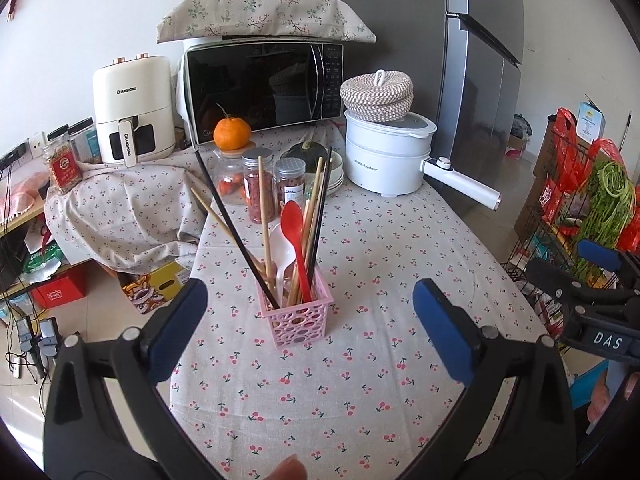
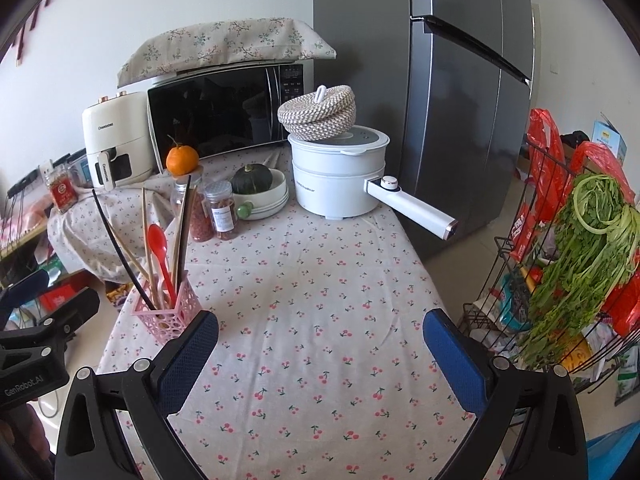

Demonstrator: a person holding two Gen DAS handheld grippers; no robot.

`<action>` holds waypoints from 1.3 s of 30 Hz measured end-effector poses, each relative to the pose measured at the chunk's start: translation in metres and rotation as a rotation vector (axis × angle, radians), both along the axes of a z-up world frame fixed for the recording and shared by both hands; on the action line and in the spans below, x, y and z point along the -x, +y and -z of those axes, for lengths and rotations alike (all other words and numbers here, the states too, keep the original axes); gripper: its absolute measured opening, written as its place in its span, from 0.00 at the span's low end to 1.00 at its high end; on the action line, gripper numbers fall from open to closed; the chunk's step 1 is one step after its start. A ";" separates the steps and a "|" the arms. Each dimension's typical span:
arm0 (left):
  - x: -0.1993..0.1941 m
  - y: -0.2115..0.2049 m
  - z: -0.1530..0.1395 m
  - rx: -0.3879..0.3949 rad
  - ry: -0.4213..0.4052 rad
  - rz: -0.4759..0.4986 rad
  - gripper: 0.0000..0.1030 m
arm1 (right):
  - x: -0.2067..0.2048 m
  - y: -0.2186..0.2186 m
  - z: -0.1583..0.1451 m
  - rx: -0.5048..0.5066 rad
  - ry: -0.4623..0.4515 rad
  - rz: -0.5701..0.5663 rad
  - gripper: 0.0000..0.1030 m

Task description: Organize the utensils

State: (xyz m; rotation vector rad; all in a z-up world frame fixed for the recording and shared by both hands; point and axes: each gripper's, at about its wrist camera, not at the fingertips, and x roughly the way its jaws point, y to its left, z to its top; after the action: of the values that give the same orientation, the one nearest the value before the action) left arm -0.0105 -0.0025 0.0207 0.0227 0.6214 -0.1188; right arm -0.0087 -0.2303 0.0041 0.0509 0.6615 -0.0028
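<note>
A pink perforated basket [image 1: 298, 320] stands on the cherry-print tablecloth [image 1: 360, 360]. It holds a red spoon [image 1: 294, 228], a white spoon [image 1: 280, 248], several wooden chopsticks [image 1: 264, 200] and black chopsticks [image 1: 228, 216]. My left gripper [image 1: 310, 320] is open and empty, its jaws wide apart on either side of the basket and a little nearer to me. My right gripper [image 2: 320, 344] is open and empty over bare cloth, with the basket [image 2: 168, 312] just left of its left finger [image 2: 188, 356]. The right gripper also shows at the right edge of the left wrist view [image 1: 592, 280].
At the back stand an air fryer [image 1: 134, 112], a microwave [image 1: 264, 88], a white electric pot [image 1: 388, 152] with a long handle [image 1: 460, 182], jars [image 1: 258, 184], an orange [image 1: 232, 132] and a bowl with a squash [image 2: 256, 188]. A fridge [image 2: 440, 100] and a wire rack with greens [image 2: 588, 260] are at right.
</note>
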 end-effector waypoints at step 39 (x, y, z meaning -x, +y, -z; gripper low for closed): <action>0.002 -0.010 0.006 0.006 0.021 0.022 0.99 | -0.001 -0.004 0.002 -0.030 -0.003 0.013 1.00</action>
State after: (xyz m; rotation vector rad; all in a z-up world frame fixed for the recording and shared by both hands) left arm -0.0127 -0.0124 0.0151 0.0226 0.6423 -0.1421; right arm -0.0078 -0.2344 0.0017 0.0843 0.6583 -0.0054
